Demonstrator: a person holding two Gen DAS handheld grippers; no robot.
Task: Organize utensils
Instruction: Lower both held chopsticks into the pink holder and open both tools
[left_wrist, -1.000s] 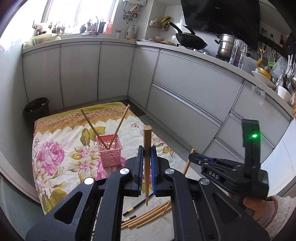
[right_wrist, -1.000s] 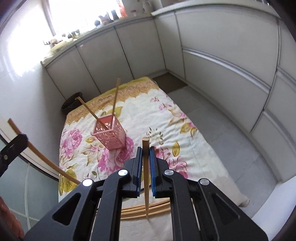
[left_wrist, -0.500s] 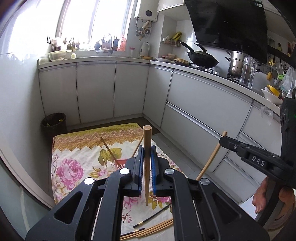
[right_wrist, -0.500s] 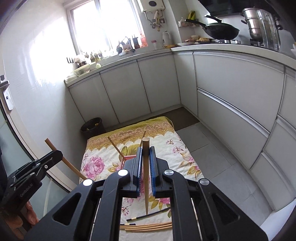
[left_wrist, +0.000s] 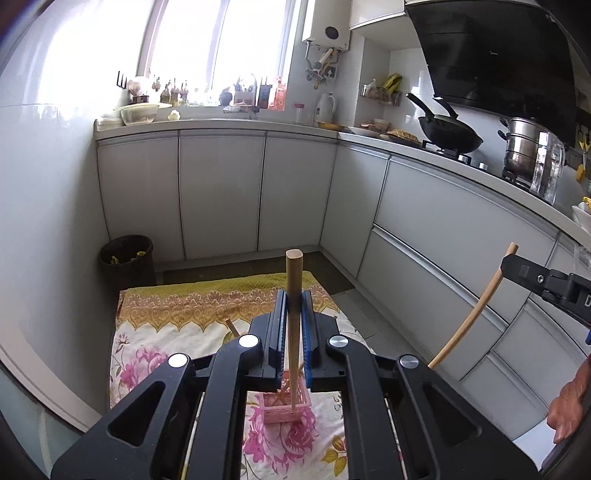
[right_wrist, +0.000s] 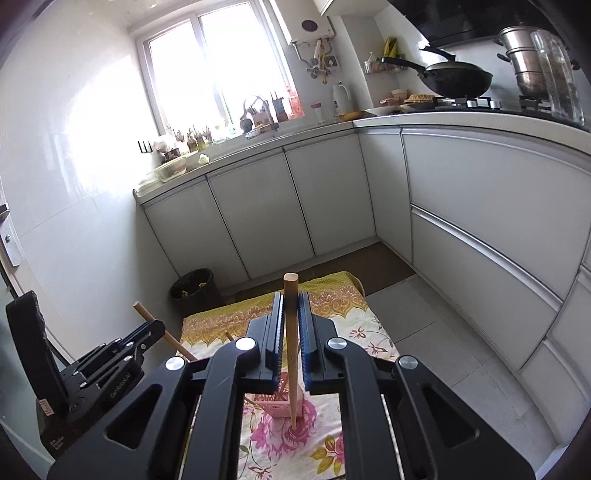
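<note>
Both grippers have lifted and levelled out since a moment ago. The left gripper clamps a wooden chopstick upright, blunt end up; the right gripper grips another chopstick likewise, above the pink basket.

Premises: a domestic kitchen. Ahead of the claw, glossy white base cabinets run in an L under a pale countertop. To the right, a black wok and a stainless steel stockpot sit on a hob beneath a black extractor hood. A dark round waste bin stands ahead-left on the floor.
</note>
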